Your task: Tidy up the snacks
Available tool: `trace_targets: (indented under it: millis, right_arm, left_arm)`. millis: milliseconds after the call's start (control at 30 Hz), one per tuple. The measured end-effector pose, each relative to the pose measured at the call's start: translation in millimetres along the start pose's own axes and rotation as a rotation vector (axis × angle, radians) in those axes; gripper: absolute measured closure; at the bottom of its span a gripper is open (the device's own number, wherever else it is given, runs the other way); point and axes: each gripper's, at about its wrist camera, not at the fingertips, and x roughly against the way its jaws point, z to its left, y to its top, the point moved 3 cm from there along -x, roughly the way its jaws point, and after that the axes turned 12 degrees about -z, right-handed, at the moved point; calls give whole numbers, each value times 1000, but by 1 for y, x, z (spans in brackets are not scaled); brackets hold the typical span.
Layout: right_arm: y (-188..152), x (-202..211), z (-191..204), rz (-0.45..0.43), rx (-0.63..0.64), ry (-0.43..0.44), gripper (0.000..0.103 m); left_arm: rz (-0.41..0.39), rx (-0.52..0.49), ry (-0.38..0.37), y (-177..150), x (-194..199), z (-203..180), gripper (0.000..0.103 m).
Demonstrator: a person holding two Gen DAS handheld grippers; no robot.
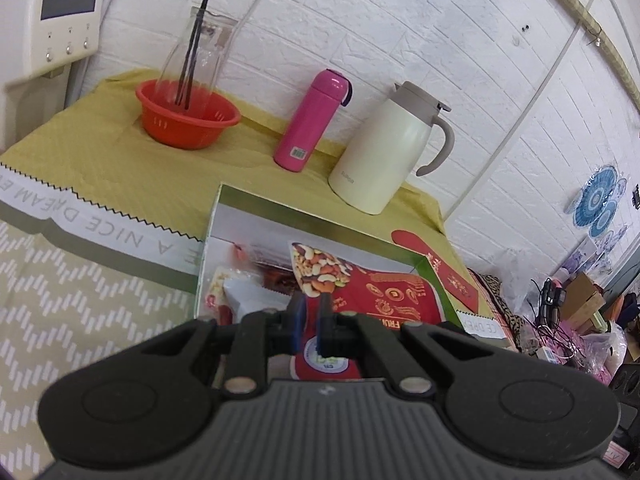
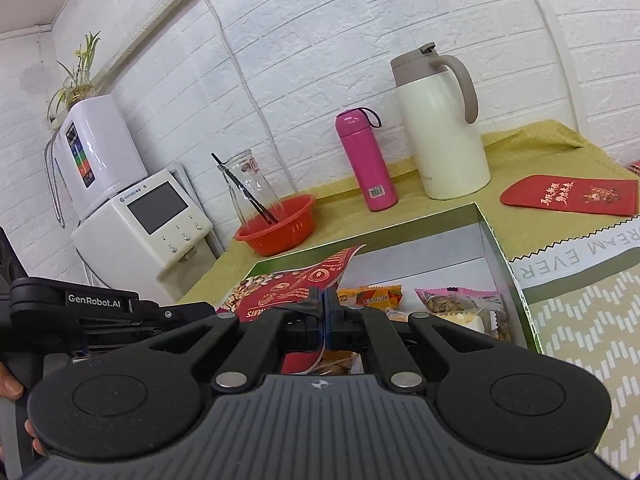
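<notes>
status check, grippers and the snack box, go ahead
Left gripper nearly shut, small gap, over the red nut bag. Right gripper shut, above the box. Nut bag and small packs inside. Nothing in the way.

My left tongs (image 1: 311, 312) point forward and down, the blue-padded fingers (image 1: 298, 309) standing a narrow gap apart. My right tongs (image 2: 322, 308) are pressed fully together, fingers touching. In the right wrist view my left hand (image 2: 12, 390) grips its handle at the frame's left edge.
</notes>
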Motion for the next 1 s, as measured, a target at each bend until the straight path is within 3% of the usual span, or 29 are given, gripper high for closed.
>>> trace_targets:
  millis: [67,133,167,200,233,300,533,800,1000]
  right_arm:
    - [-3,-7,-3,5,16,-16,91]
    - [-8,-11,-4,24,53,-38,76]
    - [-10,-11,-3,26,77,-43,72]
    - [-12,-9,-3,16,108,-41,59]
    - [-13,-6,0,3,134,-35,31]
    - [-14,0,4,-22,184,-36,0]
    - [-16,14,23,-23,337,-26,0]
    - [-1,54,41,-18,385,-47,0]
    - [-4,104,46,21,386,-90,0]
  left_arm:
    - [-9,-14,9,0,-6,3,103]
    - [-7,-2,-1,-1,-8,6,103]
    - [-5,9,-10,-2,-8,8,97]
    - [-9,21,-7,-3,-7,10,54]
    - [-28,39,0,-5,-3,12,39]
    - [-74,37,23,-5,3,11,40]
    - [-79,-41,93,-4,19,-3,40]
    - [-111,-119,111,-11,66,-28,40]
    - [-121,-212,156,-37,114,-50,39]
